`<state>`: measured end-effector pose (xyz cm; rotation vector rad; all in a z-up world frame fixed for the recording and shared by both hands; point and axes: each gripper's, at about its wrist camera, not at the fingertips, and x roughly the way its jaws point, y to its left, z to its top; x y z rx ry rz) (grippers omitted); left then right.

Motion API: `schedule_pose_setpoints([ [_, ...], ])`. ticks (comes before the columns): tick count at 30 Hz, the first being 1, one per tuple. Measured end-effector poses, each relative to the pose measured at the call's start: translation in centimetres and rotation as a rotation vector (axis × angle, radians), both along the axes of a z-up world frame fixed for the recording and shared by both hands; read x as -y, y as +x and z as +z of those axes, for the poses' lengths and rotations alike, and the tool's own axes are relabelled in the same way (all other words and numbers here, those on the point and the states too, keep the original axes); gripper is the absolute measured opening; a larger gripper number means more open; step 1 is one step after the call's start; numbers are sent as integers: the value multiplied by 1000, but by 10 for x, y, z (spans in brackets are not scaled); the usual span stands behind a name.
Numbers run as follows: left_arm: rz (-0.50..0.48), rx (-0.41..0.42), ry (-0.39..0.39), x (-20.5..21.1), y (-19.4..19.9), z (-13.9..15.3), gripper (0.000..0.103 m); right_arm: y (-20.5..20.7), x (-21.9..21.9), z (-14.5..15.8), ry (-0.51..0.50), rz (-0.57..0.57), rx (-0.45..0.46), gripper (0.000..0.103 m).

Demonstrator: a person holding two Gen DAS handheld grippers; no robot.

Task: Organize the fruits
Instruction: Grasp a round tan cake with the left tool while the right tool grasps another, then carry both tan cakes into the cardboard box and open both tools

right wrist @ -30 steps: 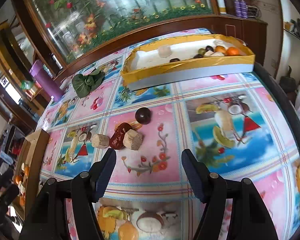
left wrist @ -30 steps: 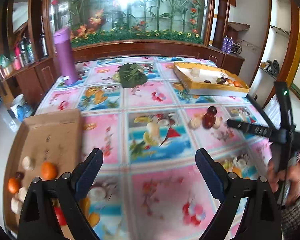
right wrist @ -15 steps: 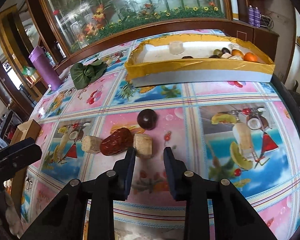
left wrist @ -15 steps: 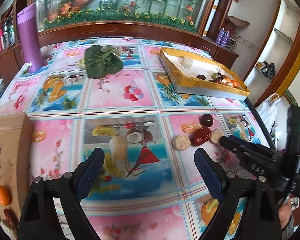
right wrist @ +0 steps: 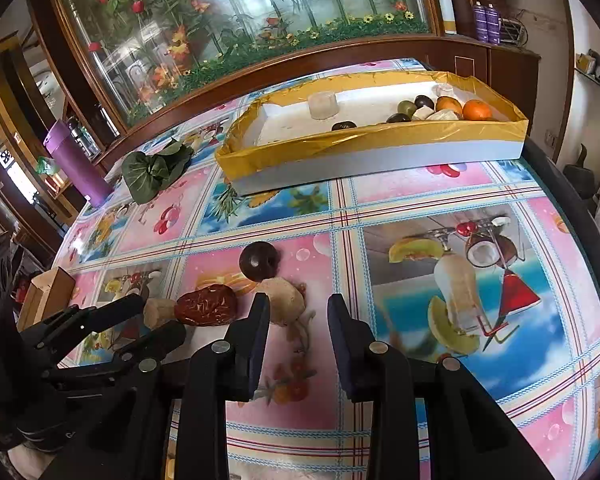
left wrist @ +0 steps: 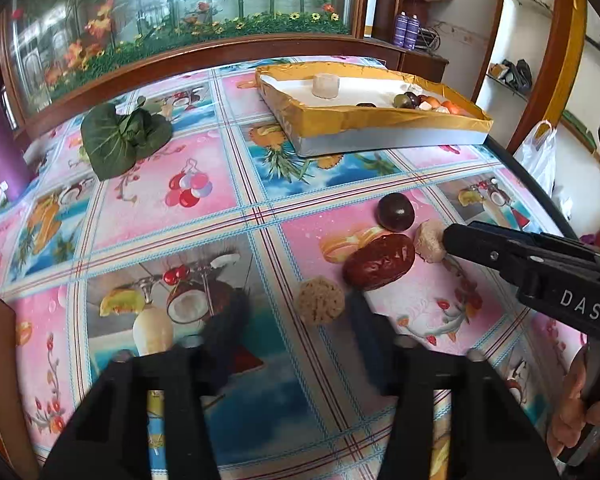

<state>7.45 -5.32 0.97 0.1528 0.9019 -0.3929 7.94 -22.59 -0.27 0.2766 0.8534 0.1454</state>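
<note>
Though covered edge to edge in a fruit-print cloth, holds only a few real pieces. Far right: gold-lined tray, with an orange, dark fruits and pale chunks bunched at its right end, and likely the home for the rest.

Near centre, left gripper: jaws just been closing, blurred in its own view, round pale chunk between them. Cannot tell whether the pads press on it. To its right, right gripper: jaws just been closing, then easing slightly apart. Stands narrowly parted with nothing between the pads, left fingertip against the second pale chunk.

Between the two chunks, and touching the second: red date. Looks light, wrinkled and a little soft. Best taken across its short middle, with a grip that dents nothing. Just beyond it, towards the tray: dark round fruit. Seems glossy and firm, so apt to roll or slip. Best pinched across the widest part, squarely.

Smallest, the chunks themselves: probably very light, porous and dry, rough enough to hold well yet liable to crumble. Best held by opposite sides with modest pressure, then lifted straight up clear of the date.
</note>
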Motion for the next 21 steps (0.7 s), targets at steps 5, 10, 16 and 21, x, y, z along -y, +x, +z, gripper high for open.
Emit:
schedule_pose_setpoints([
  [5, 24, -25, -45, -10, -1, 3, 24, 6, -9, -5, -15, 24, 2, 44],
  [10, 59, -21, -70, -27, -15, 14, 24, 4, -21, -5, -62, 58, 12, 30],
  [16, 104, 8, -134, -61, -43, 35, 24, -4, -18, 2, -64, 41, 57, 25],
  [21, 180, 35, -164, -106, -73, 48, 24, -10, -14, 4, -15, 50, 66, 20],
])
